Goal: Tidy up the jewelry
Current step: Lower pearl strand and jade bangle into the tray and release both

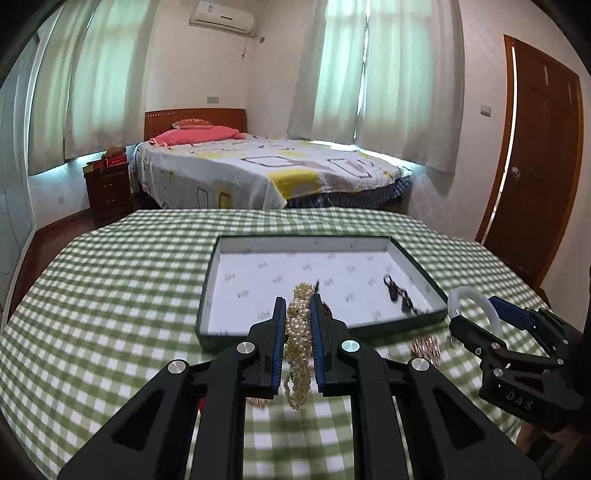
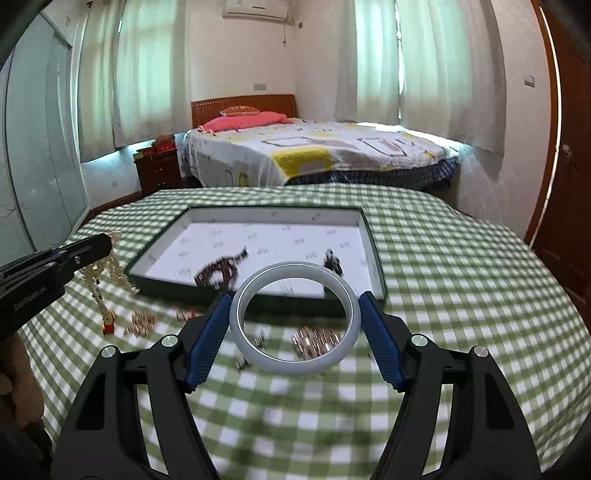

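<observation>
Left gripper (image 1: 298,306) is closed on a bunched pearl strand (image 1: 298,332), whose loops hang below the blue pads (image 1: 317,343) above the green checked tablecloth (image 1: 122,280). Just beyond lies a shallow dark-rimmed tray (image 1: 421,271) with a white printed liner; a dark beaded piece (image 1: 400,295) rests at its right near corner. Right gripper (image 1: 476,315), at near right, grips a white bangle (image 1: 474,301). Gold-toned pieces (image 1: 426,347) lie on the cloth between the grippers, blurred.

A home bedroom: ahead of the tool stand a made bed (image 1: 266,173), nightstand (image 1: 109,194), curtained windows (image 1: 103,74) and air conditioner (image 1: 221,14).
</observation>
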Available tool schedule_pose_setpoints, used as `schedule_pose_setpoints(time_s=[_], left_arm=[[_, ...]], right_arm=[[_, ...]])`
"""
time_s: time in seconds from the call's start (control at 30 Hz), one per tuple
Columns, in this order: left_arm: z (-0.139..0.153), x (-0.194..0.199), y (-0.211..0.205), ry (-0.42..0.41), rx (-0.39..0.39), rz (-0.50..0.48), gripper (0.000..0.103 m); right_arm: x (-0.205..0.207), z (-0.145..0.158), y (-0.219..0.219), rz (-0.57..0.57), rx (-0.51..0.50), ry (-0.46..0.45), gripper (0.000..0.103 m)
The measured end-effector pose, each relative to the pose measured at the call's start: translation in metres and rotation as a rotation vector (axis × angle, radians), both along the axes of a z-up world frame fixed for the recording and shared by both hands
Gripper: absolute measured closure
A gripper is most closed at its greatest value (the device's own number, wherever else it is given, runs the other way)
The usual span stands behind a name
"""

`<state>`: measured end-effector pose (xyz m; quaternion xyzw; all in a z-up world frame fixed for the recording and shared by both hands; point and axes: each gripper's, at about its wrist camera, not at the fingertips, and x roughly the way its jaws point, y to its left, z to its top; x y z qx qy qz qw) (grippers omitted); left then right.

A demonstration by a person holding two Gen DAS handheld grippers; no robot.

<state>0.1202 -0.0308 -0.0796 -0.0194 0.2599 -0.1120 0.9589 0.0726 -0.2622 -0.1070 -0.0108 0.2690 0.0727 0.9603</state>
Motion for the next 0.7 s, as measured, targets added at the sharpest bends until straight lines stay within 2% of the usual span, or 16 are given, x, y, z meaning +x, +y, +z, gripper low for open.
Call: schedule_pose_setpoints(time_s=[0.2,0.37,0.53,0.7], left_arm=[[0.015,0.037,0.004,-0.039,0.001,0.015,0.089],[0.014,0.068,0.004,-0.036,-0.004,0.032,0.089],[-0.005,0.101,0.005,0.022,-0.008,0.045,0.089],[-0.041,0.127,0.006,0.142,-0.011,0.050,0.089]], right_arm=[[0.033,0.016,0.015,0.031,-0.012,-0.050,0.034],[0.066,0.018,0.022,0.033,0.002,-0.053,0.034],[0.100,0.003,0.026,0.032,-0.001,-0.006,0.034],[0.125,-0.025,0.026,0.032,0.000,0.088,0.034]])
